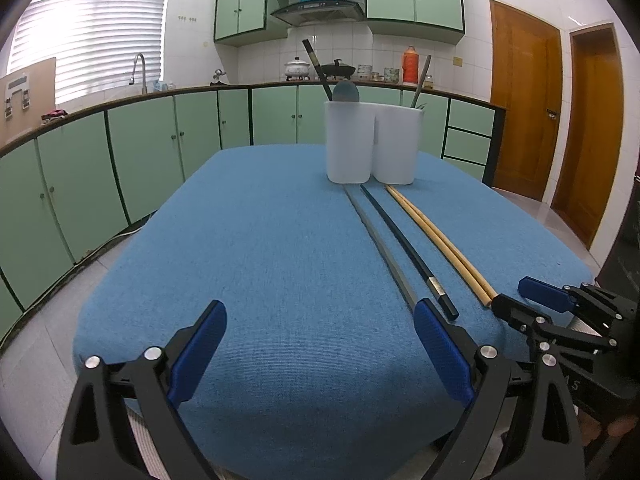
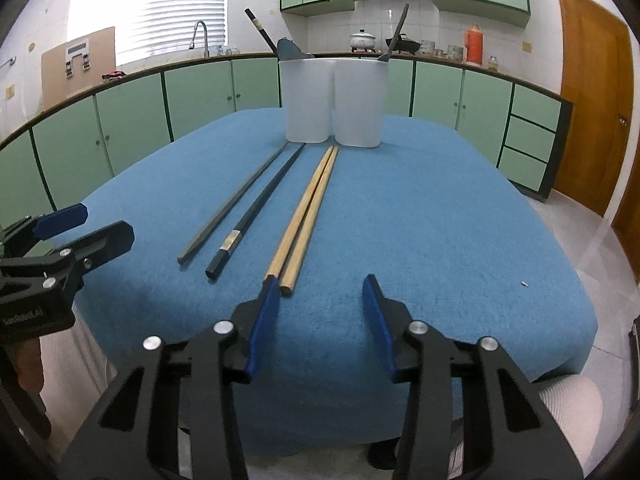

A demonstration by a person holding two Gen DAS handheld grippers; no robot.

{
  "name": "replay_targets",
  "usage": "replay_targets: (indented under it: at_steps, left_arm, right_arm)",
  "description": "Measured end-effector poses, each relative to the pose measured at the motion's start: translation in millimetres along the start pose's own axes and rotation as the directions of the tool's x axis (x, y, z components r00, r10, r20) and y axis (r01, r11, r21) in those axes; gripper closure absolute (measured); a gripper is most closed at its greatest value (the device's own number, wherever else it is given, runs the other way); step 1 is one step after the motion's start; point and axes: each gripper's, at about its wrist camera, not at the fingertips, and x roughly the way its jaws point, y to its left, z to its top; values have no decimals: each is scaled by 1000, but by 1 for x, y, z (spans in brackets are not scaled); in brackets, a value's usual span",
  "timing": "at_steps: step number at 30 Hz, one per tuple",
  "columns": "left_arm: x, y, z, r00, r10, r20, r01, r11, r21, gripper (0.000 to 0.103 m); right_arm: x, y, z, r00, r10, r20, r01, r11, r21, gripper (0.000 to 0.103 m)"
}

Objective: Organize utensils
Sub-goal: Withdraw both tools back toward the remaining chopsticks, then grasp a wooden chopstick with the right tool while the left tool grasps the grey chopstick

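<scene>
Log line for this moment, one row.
left claw: open, empty | right claw: open, empty, by wooden chopsticks | grey chopstick, black chopstick: on cloth | holder: partly filled

A: What lay on the blue tablecloth (image 1: 260, 260)?

B: A grey chopstick (image 1: 376, 240), a black chopstick (image 1: 404, 246) and a pair of wooden chopsticks (image 1: 436, 242), side by side, running from lower right up toward the white twin-compartment holder (image 1: 372, 146).

A: And the holder?

B: Upright, above centre, with dark utensils poking out of both compartments.

A: The grippers?

B: The left gripper (image 1: 318, 346) stood wide apart at the bottom, nothing between its blue pads. The right gripper (image 1: 516, 294) sat at lower right, by the wooden pair's near ends.
</scene>
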Motion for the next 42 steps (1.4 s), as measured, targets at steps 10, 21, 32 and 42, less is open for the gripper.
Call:
replay_targets:
  at_steps: [10, 21, 32, 42]
  left_arm:
    - [2, -4, 2, 1000, -8, 3, 8, 1000, 11, 10]
    - [6, -7, 1, 1000, -16, -3, 16, 1000, 2, 10]
    - [5, -12, -2, 999, -39, -2, 39, 999, -21, 11]
    - [26, -41, -9, 996, -63, -60, 65, 997, 33, 54]
  right_arm:
    - [1, -14, 1, 999, -36, -9, 36, 999, 12, 68]
    - [6, -10, 3, 999, 39, 6, -39, 999, 23, 87]
    - [1, -7, 2, 1000, 20, 11, -20, 999, 33, 97]
    - [-7, -24, -4, 1000, -6, 11, 5, 998, 67, 97]
